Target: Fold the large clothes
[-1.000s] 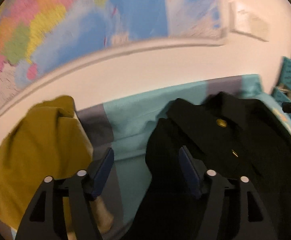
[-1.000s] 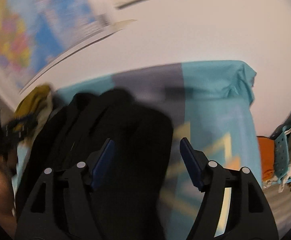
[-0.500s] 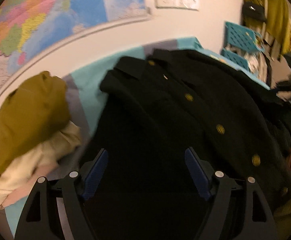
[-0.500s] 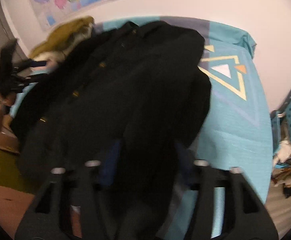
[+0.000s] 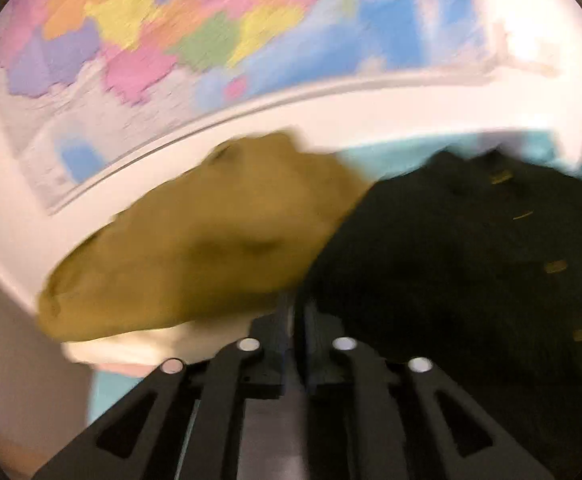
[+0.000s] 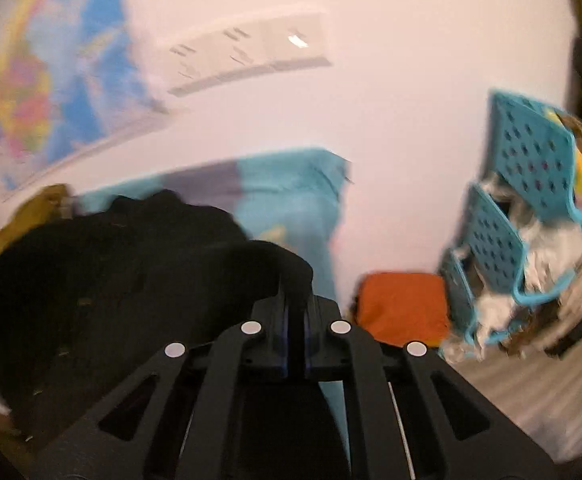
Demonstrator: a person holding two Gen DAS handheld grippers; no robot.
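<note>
The black coat (image 5: 471, 264) is lying spread across the turquoise bed cover (image 6: 291, 204), its row of gold buttons (image 5: 555, 267) running from near to far, with the mustard garment (image 5: 211, 240) heaped at its left. The left gripper (image 5: 298, 312) is closing on the coat's left edge, dark cloth sitting between its nearly met jaws, while the right gripper (image 6: 296, 304) is pinching the right edge with its jaws all but together. Each hand is holding the side nearer to it, so the coat is stretching crosswise between them and I judge the fold will be turning about that button line.
</note>
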